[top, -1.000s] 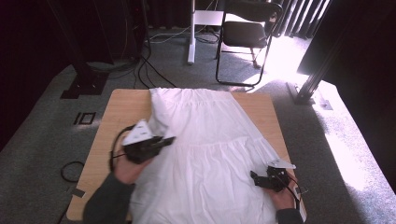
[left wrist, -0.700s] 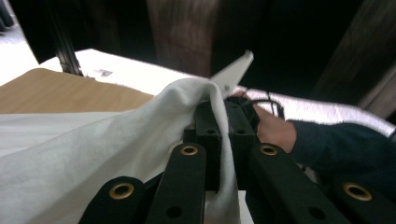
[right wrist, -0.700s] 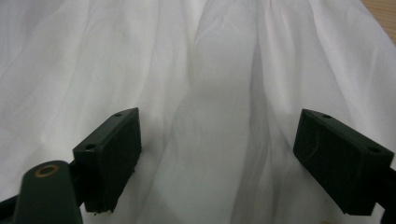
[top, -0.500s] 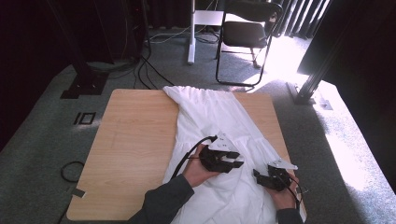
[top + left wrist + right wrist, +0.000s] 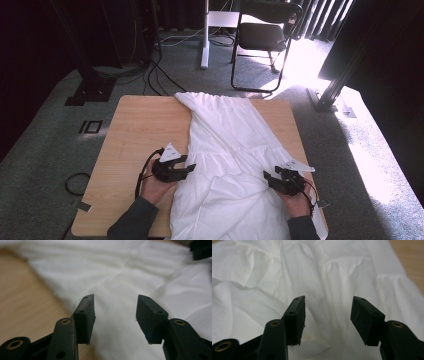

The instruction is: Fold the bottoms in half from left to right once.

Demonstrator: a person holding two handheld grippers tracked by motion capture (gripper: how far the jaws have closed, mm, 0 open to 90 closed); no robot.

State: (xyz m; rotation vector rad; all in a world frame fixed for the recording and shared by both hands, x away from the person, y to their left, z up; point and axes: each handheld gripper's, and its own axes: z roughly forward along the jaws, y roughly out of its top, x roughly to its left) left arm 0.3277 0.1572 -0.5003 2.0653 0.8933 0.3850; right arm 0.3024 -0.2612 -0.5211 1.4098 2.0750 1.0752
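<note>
Left gripper (image 5: 189,168) jaws spread, just been opening, nothing between, at left edge of white dress (image 5: 230,150). Right gripper (image 5: 270,178) jaws apart, just been closing, pads clear of cloth. Dress folded lengthwise on wooden table (image 5: 135,130).
</note>
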